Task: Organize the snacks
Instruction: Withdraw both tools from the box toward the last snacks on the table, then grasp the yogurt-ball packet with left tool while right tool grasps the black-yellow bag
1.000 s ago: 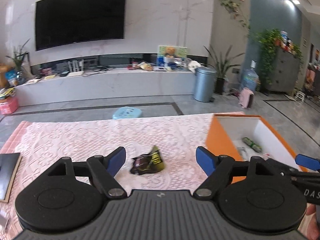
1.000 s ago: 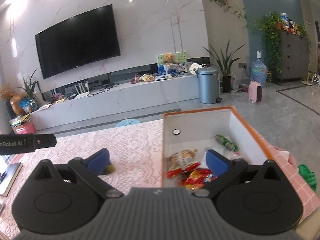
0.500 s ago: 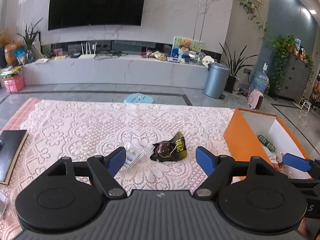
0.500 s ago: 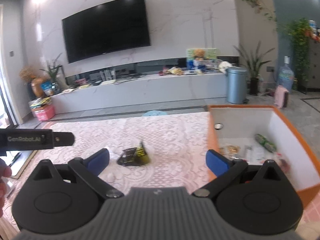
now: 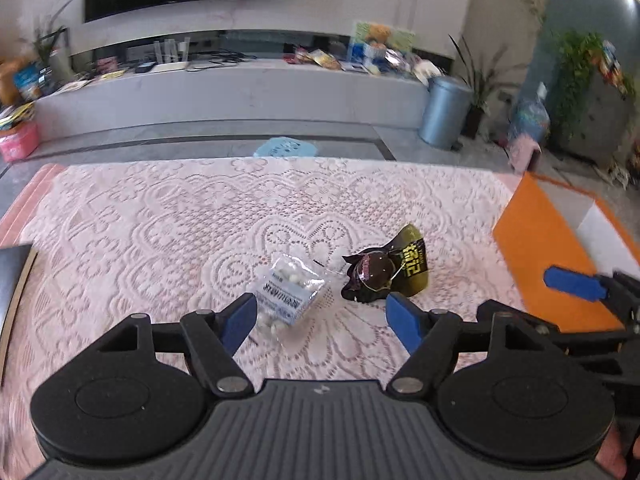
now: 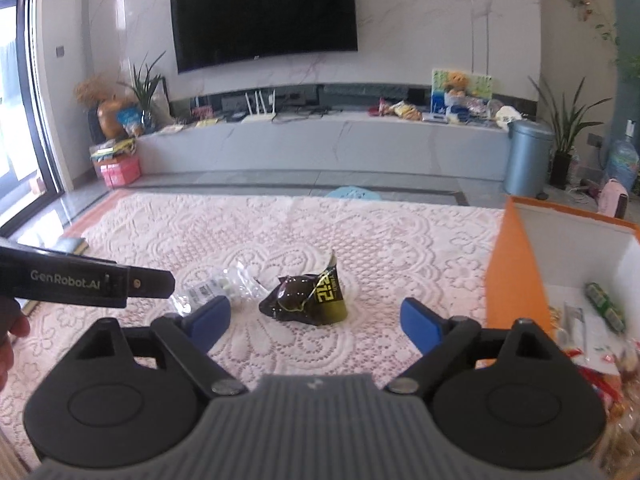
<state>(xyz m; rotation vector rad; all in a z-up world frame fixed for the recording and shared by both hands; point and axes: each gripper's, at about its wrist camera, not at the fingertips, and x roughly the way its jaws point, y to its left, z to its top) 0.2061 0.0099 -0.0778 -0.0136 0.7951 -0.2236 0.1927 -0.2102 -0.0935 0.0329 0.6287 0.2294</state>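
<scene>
Lace cloth (image 5: pixel 168 232), pale pink, covered the tabletop (image 5: pixel 30 196). A dark flat thing (image 5: pixel 10 280) lay at the left edge of it. An orange box (image 6: pixel 516 280) with white inside walls stood at the right side. It held a green packet (image 6: pixel 604 306) at its far end and red and yellow packets (image 6: pixel 600 372) nearer. Far off, a long grey bench (image 6: pixel 320 148) ran under a big black TV (image 6: pixel 264 12). A blue bin (image 6: pixel 526 158) and leafy plants (image 6: pixel 566 124) stood to the right of the bench. A blue stool top (image 5: pixel 284 147) peeked over the far edge of the tabletop.

Two snacks lay on the cloth, close to each other, left of the box. One was a clear bag of small white candies (image 5: pixel 288 294) with blue print on it. It was flat and a bit crinkled. The other was a dark brown and yellow packet (image 5: pixel 386 276), puffy and bent, with a pointed yellow corner sticking up.

The left gripper (image 5: pixel 320 322) had its jaws fairly wide and closing. The clear bag lay between the blue pads but they did not press on it. The dark packet sat just beyond the right pad, very near the path.

The right gripper (image 6: pixel 316 320) had its jaws wide and closing too. The dark packet lay just past them, in the middle of the gap, not touched. The left gripper's black arm reached in from the left over the clear bag, beside the right gripper's left pad.
</scene>
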